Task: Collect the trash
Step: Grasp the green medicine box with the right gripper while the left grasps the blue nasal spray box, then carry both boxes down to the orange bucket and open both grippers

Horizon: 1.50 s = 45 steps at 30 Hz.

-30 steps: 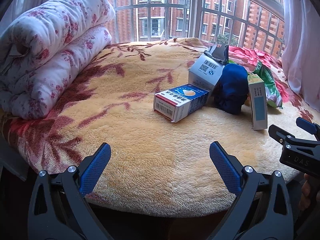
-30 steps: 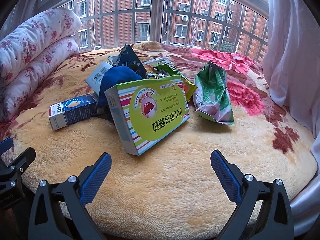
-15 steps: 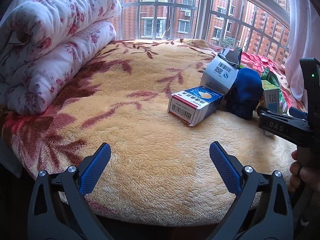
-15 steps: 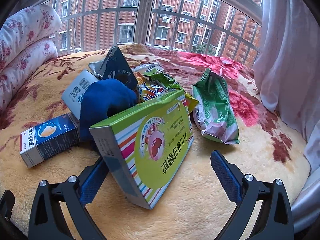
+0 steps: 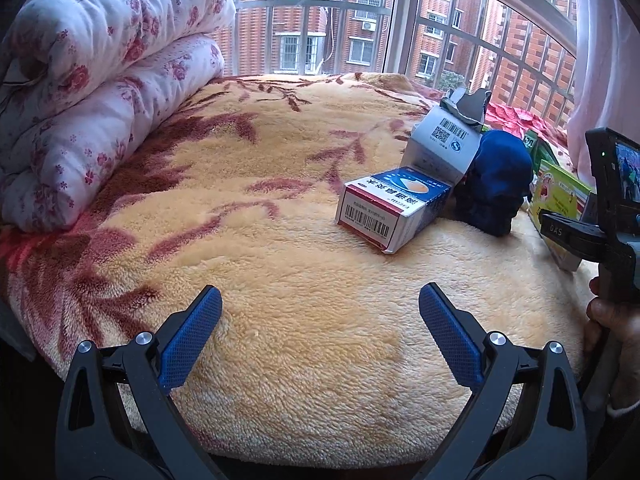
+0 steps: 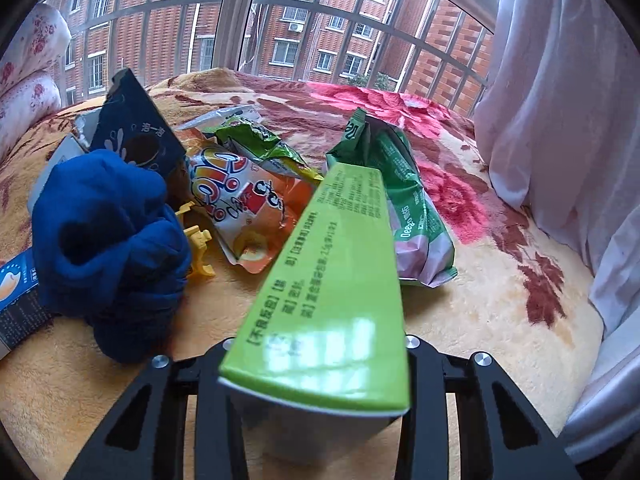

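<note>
My right gripper [image 6: 316, 364] is shut on a green medicine box [image 6: 332, 280], its edge filling the middle of the right wrist view; the box also shows at the right of the left wrist view [image 5: 560, 196]. Behind it lie an orange snack pouch [image 6: 240, 208], a green snack bag [image 6: 404, 200], a green wrapper [image 6: 260, 148] and a dark packet [image 6: 136, 128]. A blue-and-white box [image 5: 392, 208] and a white box [image 5: 444, 148] lie beside a blue cloth [image 5: 496, 184]. My left gripper [image 5: 320, 336] is open and empty over the blanket's near edge.
Trash lies on a yellow plush blanket [image 5: 280, 272] with red flowers. Rolled floral quilts [image 5: 100, 80] lie at the left. A barred window [image 5: 360, 20] is behind and a white curtain [image 6: 560, 100] hangs at the right. A yellow plastic piece [image 6: 198, 240] lies by the cloth.
My right gripper moved forward and closed on the green medicine box, which now stands on edge between the fingers. My left gripper shifted slightly closer and stayed open.
</note>
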Each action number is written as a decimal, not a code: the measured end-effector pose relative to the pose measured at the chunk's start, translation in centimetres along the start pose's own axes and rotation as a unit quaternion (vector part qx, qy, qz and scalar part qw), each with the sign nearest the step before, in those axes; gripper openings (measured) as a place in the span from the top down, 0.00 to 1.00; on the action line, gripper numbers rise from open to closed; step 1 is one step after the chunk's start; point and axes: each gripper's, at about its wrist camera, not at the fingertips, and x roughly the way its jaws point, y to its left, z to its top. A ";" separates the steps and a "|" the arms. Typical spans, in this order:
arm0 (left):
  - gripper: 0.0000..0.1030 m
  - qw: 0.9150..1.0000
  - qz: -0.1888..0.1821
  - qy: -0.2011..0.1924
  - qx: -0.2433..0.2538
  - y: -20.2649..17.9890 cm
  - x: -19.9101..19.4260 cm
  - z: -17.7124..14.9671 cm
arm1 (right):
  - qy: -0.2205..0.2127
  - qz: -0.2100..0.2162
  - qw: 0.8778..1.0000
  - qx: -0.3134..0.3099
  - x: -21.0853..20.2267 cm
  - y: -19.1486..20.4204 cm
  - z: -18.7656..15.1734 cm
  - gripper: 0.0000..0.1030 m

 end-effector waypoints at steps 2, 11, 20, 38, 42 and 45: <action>0.07 1.000 -0.003 -0.005 0.009 -0.5 0.1 0.4 | -0.004 0.018 1.000 0.011 0.2 -1.0 0.0 0.73; 0.07 0.997 -0.027 0.010 0.074 -2.9 3.6 3.5 | -0.022 0.067 0.997 0.023 -1.5 -2.8 -1.0 0.74; 0.07 0.982 -0.081 0.048 0.166 -4.2 7.7 7.1 | -0.050 0.115 0.992 0.016 -4.8 -4.4 -2.4 0.74; 0.50 0.984 -0.019 0.065 0.164 -7.6 7.6 5.2 | -0.069 0.164 0.984 -0.006 -8.1 -4.4 -4.2 0.74; 0.50 0.987 -0.011 0.045 0.151 -8.6 4.4 3.5 | -0.079 0.186 0.979 -0.014 -9.9 -4.9 -5.1 0.73; 0.50 0.989 -0.015 0.032 0.145 -9.3 2.2 2.3 | -0.088 0.201 0.975 -0.020 -11.4 -5.6 -6.2 0.73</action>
